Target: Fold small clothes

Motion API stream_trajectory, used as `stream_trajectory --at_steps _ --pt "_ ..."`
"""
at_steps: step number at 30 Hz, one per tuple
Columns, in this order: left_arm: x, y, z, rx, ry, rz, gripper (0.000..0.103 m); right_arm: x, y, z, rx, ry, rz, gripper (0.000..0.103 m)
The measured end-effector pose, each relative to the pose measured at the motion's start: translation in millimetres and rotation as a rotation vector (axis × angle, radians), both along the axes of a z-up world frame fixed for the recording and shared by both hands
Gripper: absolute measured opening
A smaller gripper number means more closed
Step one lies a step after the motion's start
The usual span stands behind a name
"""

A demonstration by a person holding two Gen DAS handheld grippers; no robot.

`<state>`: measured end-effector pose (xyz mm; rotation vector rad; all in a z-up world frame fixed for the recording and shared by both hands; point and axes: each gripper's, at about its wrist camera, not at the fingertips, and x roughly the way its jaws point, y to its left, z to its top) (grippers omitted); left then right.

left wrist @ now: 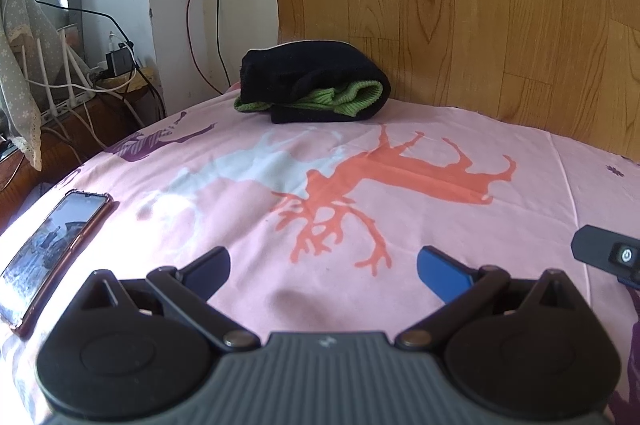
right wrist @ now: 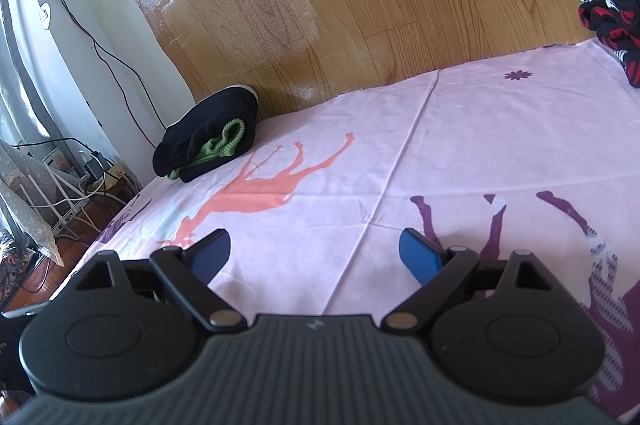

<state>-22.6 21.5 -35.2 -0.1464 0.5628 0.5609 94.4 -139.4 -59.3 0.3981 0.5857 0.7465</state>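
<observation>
A folded black garment with green knit trim (left wrist: 316, 85) lies at the far edge of the pink deer-print sheet (left wrist: 440, 225), against the wooden board. It also shows in the right wrist view (right wrist: 208, 141) at the far left. A black and red patterned garment (right wrist: 612, 9) lies crumpled at the far right of the sheet. My left gripper (left wrist: 323, 265) is open and empty, low over the sheet. My right gripper (right wrist: 315, 251) is open and empty, also low over the sheet. Part of the right gripper's body (left wrist: 608, 253) shows at the right edge of the left wrist view.
A phone in a red case (left wrist: 52, 249) lies on the sheet at the left. A wooden board (left wrist: 480, 5) stands behind the bed. Left of the bed, chargers and tangled cables (left wrist: 116, 69) sit by the white wall, with a grey dotted cloth (left wrist: 20, 65) hanging.
</observation>
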Motion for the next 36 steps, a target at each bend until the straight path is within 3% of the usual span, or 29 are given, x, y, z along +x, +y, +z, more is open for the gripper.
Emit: stream_trajectory --at_steps 27,36 --pt "1.6 -0.9 -1.4 0.013 0.014 -0.002 0.103 0.3 0.3 0.2 0.000 0.001 -0.001 0.093" --pt "3.7 5.5 -4.3 -0.030 0.036 0.007 0.103 0.7 0.0 0.2 0.000 0.001 0.001 0.093"
